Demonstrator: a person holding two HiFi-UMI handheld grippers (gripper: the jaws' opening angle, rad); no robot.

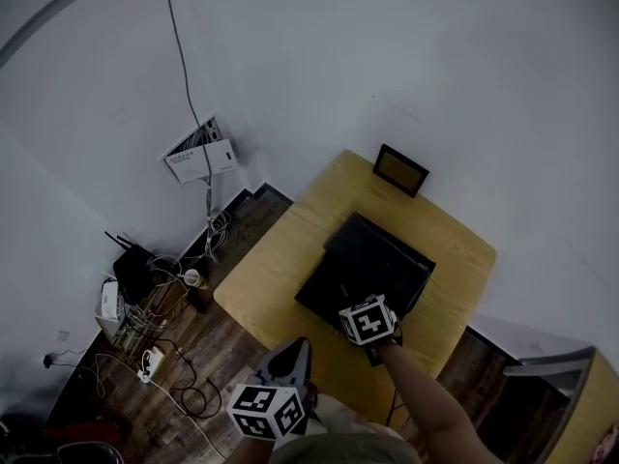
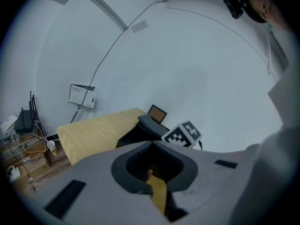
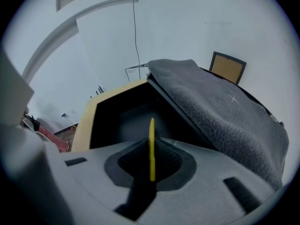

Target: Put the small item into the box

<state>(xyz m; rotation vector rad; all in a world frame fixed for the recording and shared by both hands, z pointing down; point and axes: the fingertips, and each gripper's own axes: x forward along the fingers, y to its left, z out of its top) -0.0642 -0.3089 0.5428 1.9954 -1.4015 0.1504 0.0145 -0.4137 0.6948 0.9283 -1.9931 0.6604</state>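
Left gripper [image 2: 151, 144]: pressed together.
Right gripper [image 3: 151, 146]: pinched the small item [image 3: 151, 128] at the open box [image 3: 126, 121].
Handling: we judged it thin, light, stiff; grip flat faces.

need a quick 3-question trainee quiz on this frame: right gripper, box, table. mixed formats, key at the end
1. Multiple choice: what is between the jaws of the right gripper?
A) nothing
B) a thin yellow item, seen edge-on
C) a cable

2. True or false: the black box on the wooden table is closed.

3. Fill in: the small framed panel stands at the end of the table ___ from the person.

Key
1. B. The jaws are shut on it, just above the box opening.
2. False. Its grey-lined lid is raised and the dark inside shows.
3. Farthest.
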